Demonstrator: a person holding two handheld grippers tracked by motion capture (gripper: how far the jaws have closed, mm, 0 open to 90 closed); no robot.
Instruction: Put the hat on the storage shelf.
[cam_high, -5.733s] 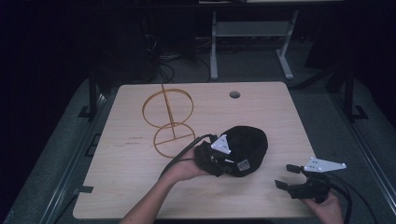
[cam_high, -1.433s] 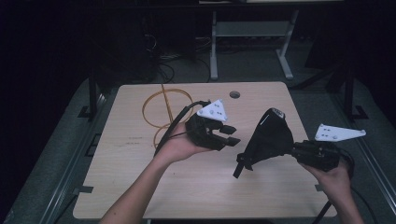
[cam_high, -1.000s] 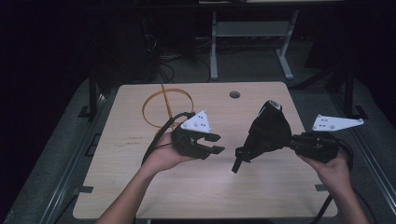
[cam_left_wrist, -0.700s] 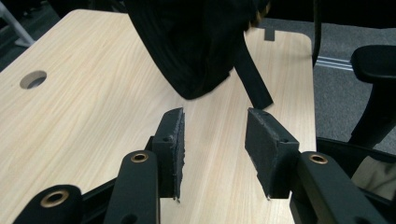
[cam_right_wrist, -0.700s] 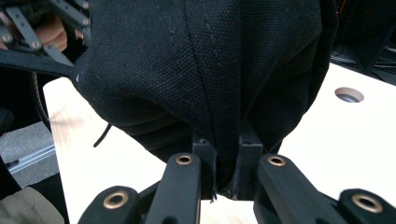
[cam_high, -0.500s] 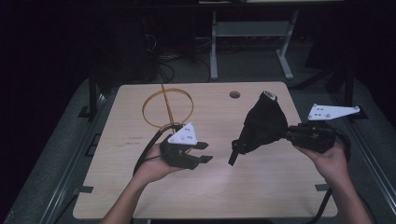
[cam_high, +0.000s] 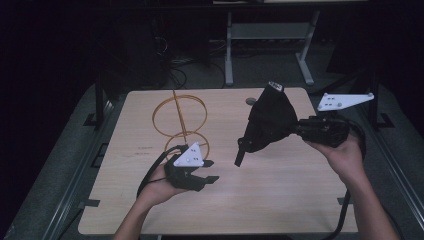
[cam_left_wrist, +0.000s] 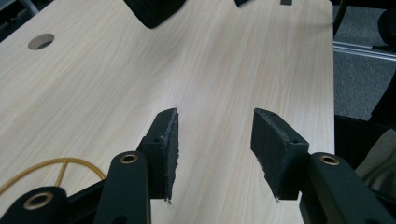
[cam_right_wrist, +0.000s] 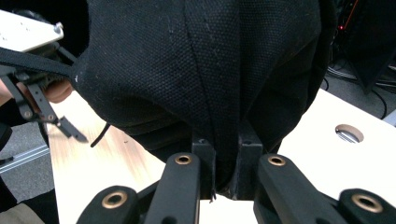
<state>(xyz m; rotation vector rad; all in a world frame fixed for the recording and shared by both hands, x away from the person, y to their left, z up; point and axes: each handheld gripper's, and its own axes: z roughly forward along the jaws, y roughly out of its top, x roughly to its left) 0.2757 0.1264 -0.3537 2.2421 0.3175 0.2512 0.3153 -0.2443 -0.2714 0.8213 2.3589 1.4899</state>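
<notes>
Cap up in the right hand-held gripper, left one free and low.

My right hand-held gripper (cam_high: 295, 129) is clamped tight on a fold of the black cap (cam_high: 267, 122), holding it clear above the tabletop (cam_high: 280, 200). I judge that thin pinch the risk: a swing could pull the cloth free. My left hand-held gripper (cam_high: 209, 171) has just been opening, about halfway now, nothing between its jaws. The cap's strap (cam_high: 240, 156) dangles near it and could snag, and the wire stand (cam_high: 180, 117) just beyond it could get knocked.
</notes>
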